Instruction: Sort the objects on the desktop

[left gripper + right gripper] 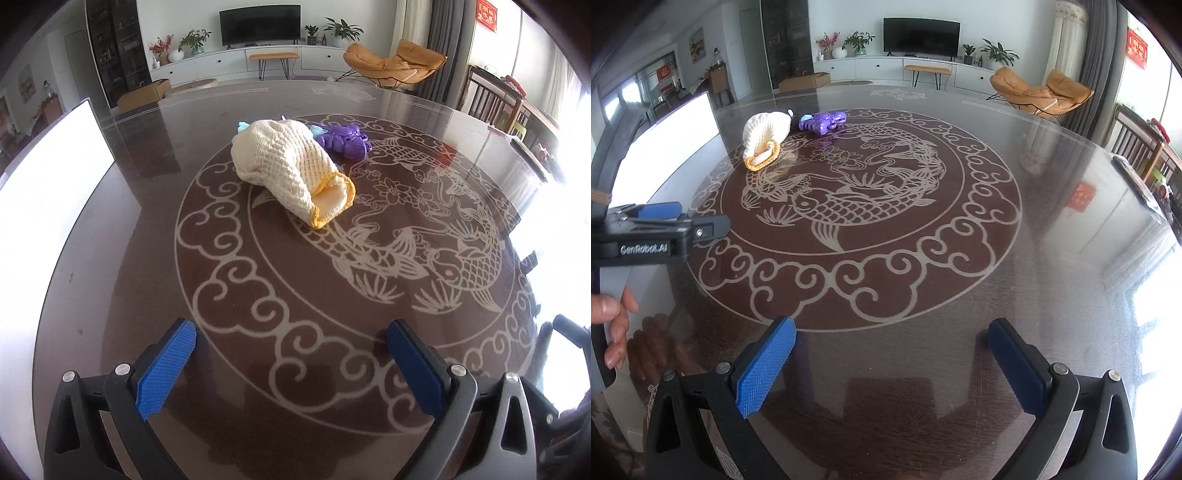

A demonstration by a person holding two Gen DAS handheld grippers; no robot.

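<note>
The left tool (291,343) and the right tool (892,341) both stand wide over the dark surface (1052,206) and hold nothing. White letters "GenRobot.AI" are readable on the side of the left tool. The cream knitted pouch (291,170) lies on the far edge of the carved fish medallion (846,206). The purple toy (345,140) lies just behind the pouch.

Both wrist views low over table (110,258), facing TV wall; share knitted bag (291,166).
</note>
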